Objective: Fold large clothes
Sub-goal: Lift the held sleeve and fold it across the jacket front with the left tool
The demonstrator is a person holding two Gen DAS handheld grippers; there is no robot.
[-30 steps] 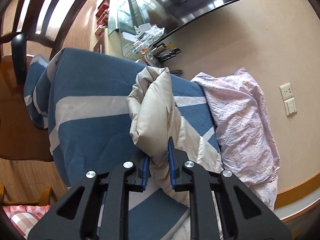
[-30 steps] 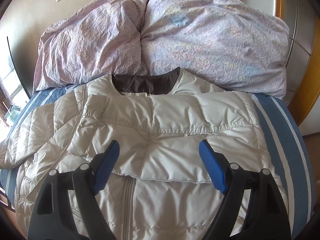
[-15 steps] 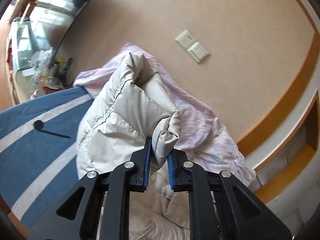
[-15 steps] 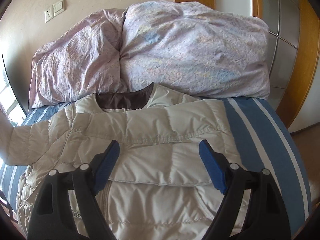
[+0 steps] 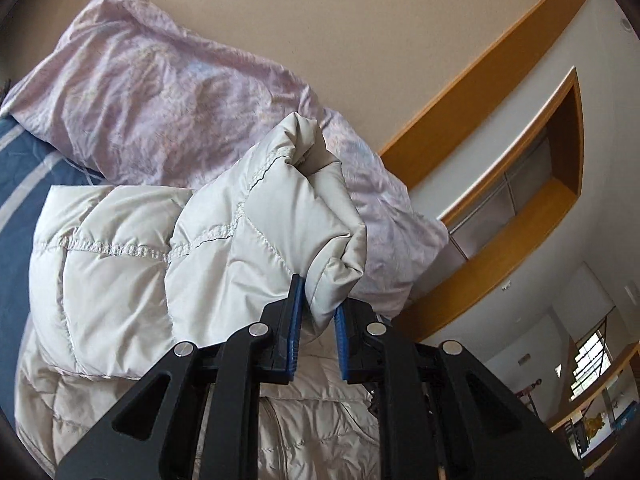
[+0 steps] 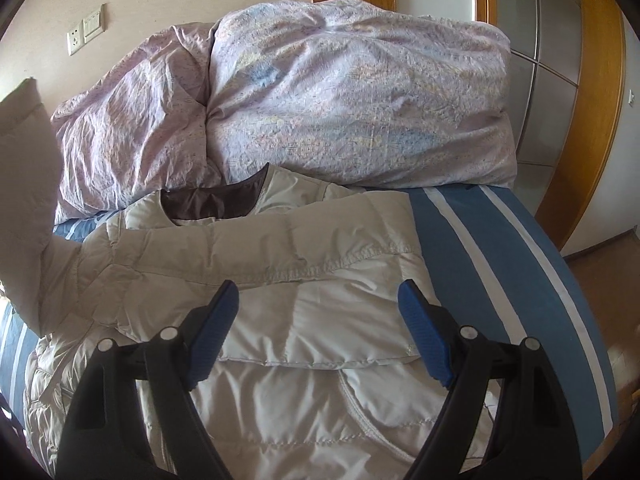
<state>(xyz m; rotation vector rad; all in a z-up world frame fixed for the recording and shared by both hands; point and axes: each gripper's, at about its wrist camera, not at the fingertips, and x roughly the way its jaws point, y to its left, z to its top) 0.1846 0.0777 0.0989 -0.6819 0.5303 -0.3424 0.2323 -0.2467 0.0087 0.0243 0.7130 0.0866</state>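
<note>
From my left wrist view, the left gripper (image 5: 316, 316) is tilted upward, so I see wall and a wooden-trimmed alcove (image 5: 516, 184) past it. Its blue fingers (image 5: 294, 320) are pinched nearly together on the cuff end of the sleeve (image 5: 280, 216), which bunches up and stands above the fingers. This sleeve belongs to the cream puffer jacket (image 5: 108, 264), whose body lies below and to the left on the bed. Behind it sits the crumpled lilac duvet (image 5: 160, 92), and a patch of blue striped sheet (image 5: 24, 160) shows at the far left.

From my right wrist view, the right gripper (image 6: 318, 328) points level across the bed, low over the jacket (image 6: 304, 320). Its fingers (image 6: 216, 320) are spread wide and hold nothing; I cannot tell whether they touch the fabric. The jacket lies front up with its dark collar lining (image 6: 216, 202) toward the duvet (image 6: 352, 92), and one sleeve is folded across the chest. The lifted sleeve (image 6: 28, 184) rises at the left edge. Blue striped sheet (image 6: 500, 256) runs along the right, and a wall socket plate (image 6: 86, 34) sits upper left.
</note>
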